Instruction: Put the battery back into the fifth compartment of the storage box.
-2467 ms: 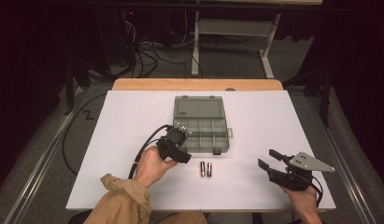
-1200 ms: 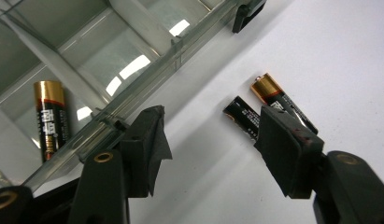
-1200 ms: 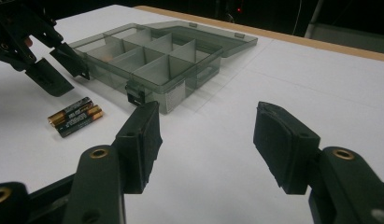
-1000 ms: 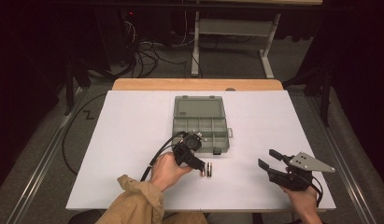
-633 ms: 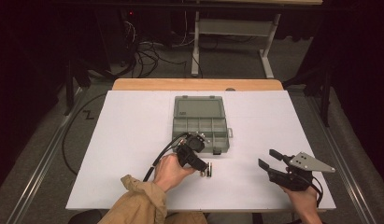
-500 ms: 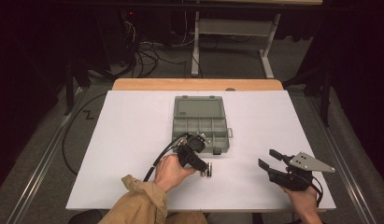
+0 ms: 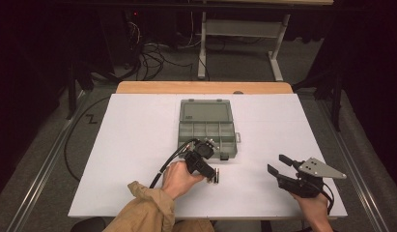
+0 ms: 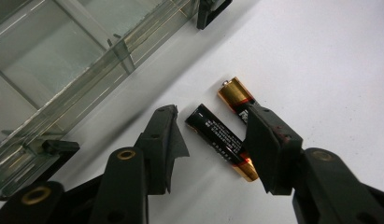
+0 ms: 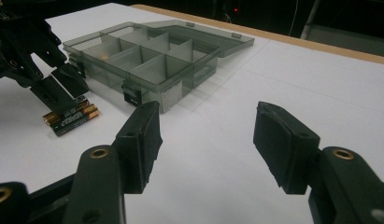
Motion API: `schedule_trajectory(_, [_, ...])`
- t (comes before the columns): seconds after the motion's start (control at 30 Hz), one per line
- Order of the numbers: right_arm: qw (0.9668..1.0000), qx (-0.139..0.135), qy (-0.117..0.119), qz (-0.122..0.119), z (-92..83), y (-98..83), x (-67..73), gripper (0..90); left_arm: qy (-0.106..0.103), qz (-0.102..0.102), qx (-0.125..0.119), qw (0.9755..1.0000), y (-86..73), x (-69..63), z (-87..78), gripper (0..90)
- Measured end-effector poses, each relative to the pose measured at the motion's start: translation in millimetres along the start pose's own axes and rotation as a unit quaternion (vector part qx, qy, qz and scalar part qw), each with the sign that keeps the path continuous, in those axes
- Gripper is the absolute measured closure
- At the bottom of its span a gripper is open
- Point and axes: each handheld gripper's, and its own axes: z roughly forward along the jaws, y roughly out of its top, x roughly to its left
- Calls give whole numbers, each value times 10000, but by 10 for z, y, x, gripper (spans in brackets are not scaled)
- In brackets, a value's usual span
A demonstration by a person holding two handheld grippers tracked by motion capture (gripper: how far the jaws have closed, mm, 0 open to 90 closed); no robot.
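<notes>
Two batteries lie side by side on the white table [image 7: 114, 145], just in front of the open compartment box. In the left gripper view the nearer battery [image 8: 222, 140] lies slantwise between the two jaws of the left gripper [image 8: 217, 144], while the farther battery [image 8: 236, 98] lies beyond it, partly hidden behind the right-hand jaw. The jaws have just been closing around the nearer battery, but a gap shows on each side of it, so the pads do not yet press on it; the fingers stand part-spread, straddling it rather than pinching it. The tips appear to be down at the tabletop, probably so that they can slip either side of one cell and lift it without dragging its neighbour.

The compartment box [image 7: 208, 130] lies just beyond the left fingertips, its lid laid back flat; that would leave the cells open from above to take a battery.

The right gripper [image 7: 283, 166] is held well off to the side, jaws spread wide on nothing, apparently waiting clear of the work.

The high view gives the layout, with the pair of batteries [image 7: 216, 175] a small dark mark at the left gripper's tip. The right gripper view shows them [image 9: 70, 119] from the side, under the left gripper's jaws, touching along their length.
</notes>
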Motion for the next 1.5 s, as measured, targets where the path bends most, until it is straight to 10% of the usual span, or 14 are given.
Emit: schedule_trajectory(1.5, [10000, -17, 7, -2, -3, -1, 2, 429, 262, 600, 184, 9977, -97, 35, -21, 755])
